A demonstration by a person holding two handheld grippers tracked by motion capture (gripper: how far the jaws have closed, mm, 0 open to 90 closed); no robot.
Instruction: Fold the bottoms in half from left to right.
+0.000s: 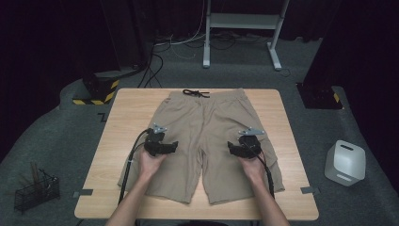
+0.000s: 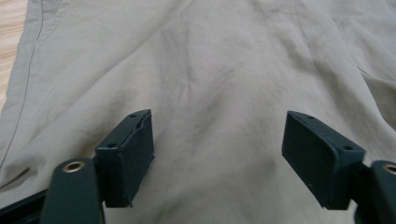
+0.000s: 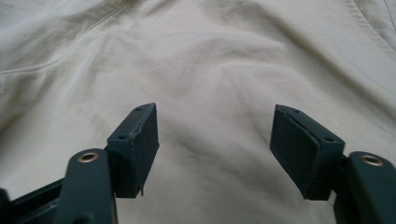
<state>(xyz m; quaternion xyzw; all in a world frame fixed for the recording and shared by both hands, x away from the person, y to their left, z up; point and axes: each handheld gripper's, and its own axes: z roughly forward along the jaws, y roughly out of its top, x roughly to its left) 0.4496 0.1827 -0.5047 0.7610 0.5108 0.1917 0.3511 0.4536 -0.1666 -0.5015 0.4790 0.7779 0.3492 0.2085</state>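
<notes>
I'm holding both grippers over the shorts (image 1: 207, 136), which are lying flat at the middle of the desk (image 1: 117, 127), waistband toward the far edge. The left gripper (image 1: 173, 147) and the right gripper (image 1: 231, 147) are each hovering over a leg, jaws spread, pinching nothing. No fold is showing yet, so I'm judging all the folding remains.

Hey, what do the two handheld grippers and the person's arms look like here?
Both the left gripper and the right gripper are black, each topped by a grey three-cornered plate and trailing a black cable. Their jaws are dark blocks with flat pads on arms with brass-ringed holes. The forearms are bare, no sleeves showing.
</notes>
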